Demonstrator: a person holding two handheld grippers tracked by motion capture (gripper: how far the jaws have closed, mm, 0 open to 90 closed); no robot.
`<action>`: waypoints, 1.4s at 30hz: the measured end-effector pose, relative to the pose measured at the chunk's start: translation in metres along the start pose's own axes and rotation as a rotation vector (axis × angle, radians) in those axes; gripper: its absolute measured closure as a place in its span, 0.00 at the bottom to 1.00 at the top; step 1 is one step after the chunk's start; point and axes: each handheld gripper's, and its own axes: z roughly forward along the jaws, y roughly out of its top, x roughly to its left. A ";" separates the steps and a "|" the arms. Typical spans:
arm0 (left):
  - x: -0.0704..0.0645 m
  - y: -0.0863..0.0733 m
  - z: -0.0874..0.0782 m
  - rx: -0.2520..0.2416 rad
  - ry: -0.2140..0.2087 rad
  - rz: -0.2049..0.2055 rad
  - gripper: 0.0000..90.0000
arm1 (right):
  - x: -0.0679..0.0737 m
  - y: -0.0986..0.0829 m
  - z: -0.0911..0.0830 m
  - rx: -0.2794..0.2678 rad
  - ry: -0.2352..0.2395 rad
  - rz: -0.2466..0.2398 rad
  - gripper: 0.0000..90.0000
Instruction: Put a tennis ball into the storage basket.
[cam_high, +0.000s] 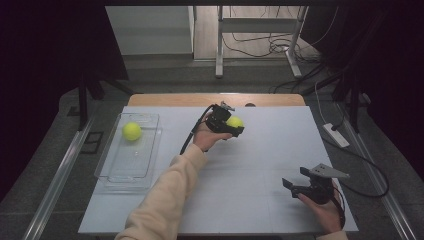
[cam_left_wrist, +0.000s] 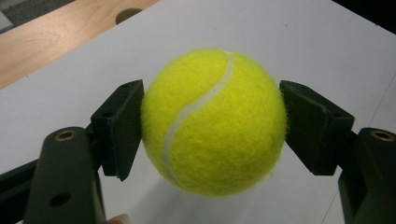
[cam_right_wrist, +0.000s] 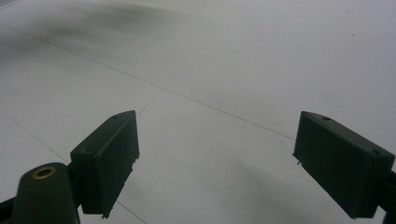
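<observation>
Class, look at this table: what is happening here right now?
A person holds a tool in each hand. The left tool is closed on a tennis ball, held near the far middle of the white table. A second tennis ball already lies in a clear tray at the table's left. The right tool hangs open over bare table near the front right, holding nothing.

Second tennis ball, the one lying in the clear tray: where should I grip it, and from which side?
Grip the ball in the tray across its widest middle, coming straight down from above. It is round, so any axis works, but the clear tray's raised walls block a low sideways approach. The left gripper already holds the other ball this way, jaws on opposite sides.
</observation>
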 end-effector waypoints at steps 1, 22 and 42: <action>0.000 0.000 -0.002 -0.003 0.004 0.001 0.30 | 0.000 0.000 0.000 0.000 -0.001 0.000 0.16; 0.005 -0.006 -0.025 -0.039 0.037 -0.006 0.30 | 0.001 0.000 0.001 0.003 -0.003 -0.006 0.16; 0.010 -0.008 -0.047 -0.058 0.059 0.003 0.30 | 0.002 0.000 0.001 0.001 0.001 -0.007 0.16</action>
